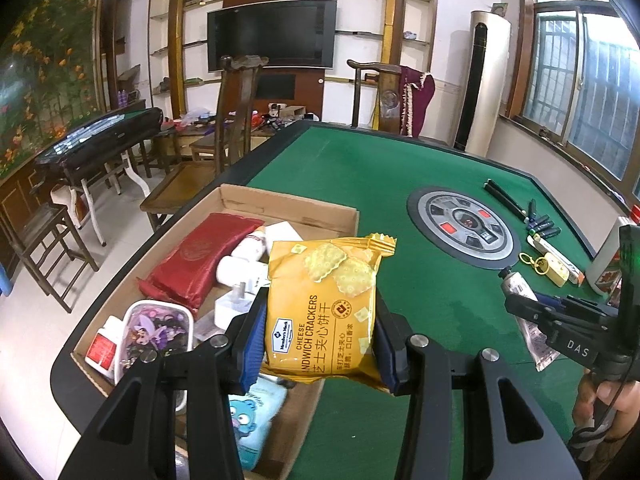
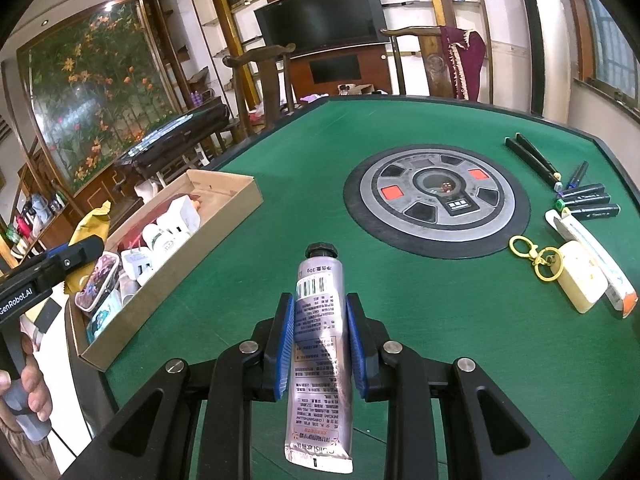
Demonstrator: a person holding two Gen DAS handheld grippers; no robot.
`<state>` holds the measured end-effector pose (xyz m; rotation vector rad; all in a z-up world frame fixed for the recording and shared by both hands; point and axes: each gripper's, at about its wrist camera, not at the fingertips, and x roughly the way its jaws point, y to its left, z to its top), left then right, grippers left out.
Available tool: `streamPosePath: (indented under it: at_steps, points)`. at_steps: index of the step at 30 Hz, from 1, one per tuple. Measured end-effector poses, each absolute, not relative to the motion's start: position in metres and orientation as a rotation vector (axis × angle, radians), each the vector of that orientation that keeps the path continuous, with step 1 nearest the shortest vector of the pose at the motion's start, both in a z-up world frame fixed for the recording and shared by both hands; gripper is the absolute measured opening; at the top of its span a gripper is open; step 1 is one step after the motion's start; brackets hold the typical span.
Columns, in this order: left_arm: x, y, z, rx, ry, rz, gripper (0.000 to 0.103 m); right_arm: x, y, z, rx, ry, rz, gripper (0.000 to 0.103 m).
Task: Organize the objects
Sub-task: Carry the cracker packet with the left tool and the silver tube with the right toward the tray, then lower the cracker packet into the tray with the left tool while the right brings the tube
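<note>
Green tbl (image 2: 400, 280): markers (image 2: 588, 200), keyring (image 2: 536, 256) nr open box (image 2: 224, 232).

The left hand-held gripper (image 1: 320, 340), black with blue ribbed pads, points downward over the green felt tabletop (image 1: 400, 184), its jaws closed on the sides of a yellow foil cracker packet (image 1: 324, 304). The right hand-held gripper (image 2: 320, 344) tilts down toward the same tabletop, its jaws clamped on a silver squeeze tube (image 2: 320, 344). Bare fingers (image 2: 36, 396) wrap the left handle.
</note>
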<state>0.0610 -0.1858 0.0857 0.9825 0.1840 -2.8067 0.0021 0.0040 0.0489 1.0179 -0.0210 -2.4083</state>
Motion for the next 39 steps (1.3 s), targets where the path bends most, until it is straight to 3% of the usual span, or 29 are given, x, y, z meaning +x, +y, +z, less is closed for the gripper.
streamPosePath:
  at_steps: [39]
  points:
    - [0.075, -0.287, 0.093, 0.973, 0.216, -2.66, 0.045, -0.004, -0.074, 0.05, 1.021, 0.129, -2.271, 0.027]
